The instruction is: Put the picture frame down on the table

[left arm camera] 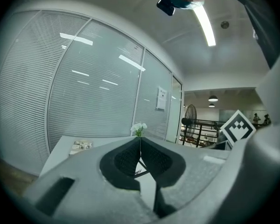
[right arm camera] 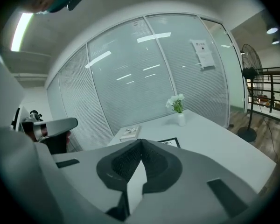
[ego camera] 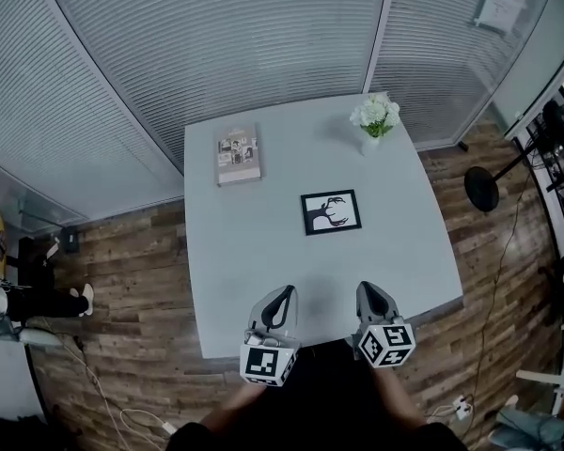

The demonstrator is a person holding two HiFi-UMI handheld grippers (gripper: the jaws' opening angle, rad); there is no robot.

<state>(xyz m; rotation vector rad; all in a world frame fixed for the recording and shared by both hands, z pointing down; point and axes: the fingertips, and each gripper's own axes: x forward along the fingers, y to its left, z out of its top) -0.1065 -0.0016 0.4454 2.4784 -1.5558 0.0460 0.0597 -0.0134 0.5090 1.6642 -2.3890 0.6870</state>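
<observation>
A black picture frame (ego camera: 331, 211) with a deer silhouette lies flat on the white table (ego camera: 263, 252), near its middle; its corner (right arm camera: 170, 141) shows past the right gripper's jaws. My left gripper (ego camera: 286, 293) hovers over the table's near edge, jaws shut with nothing between them. My right gripper (ego camera: 368, 289) is beside it, also shut and empty. Both sit well short of the frame. In the left gripper view the jaw tips (left arm camera: 140, 139) meet; in the right gripper view the tips (right arm camera: 141, 140) meet too.
A book (ego camera: 237, 154) lies at the table's far left. A small vase of white flowers (ego camera: 375, 118) stands at the far right corner. Glass walls with blinds run behind the table. A floor fan base (ego camera: 481, 189) stands right of the table on the wood floor.
</observation>
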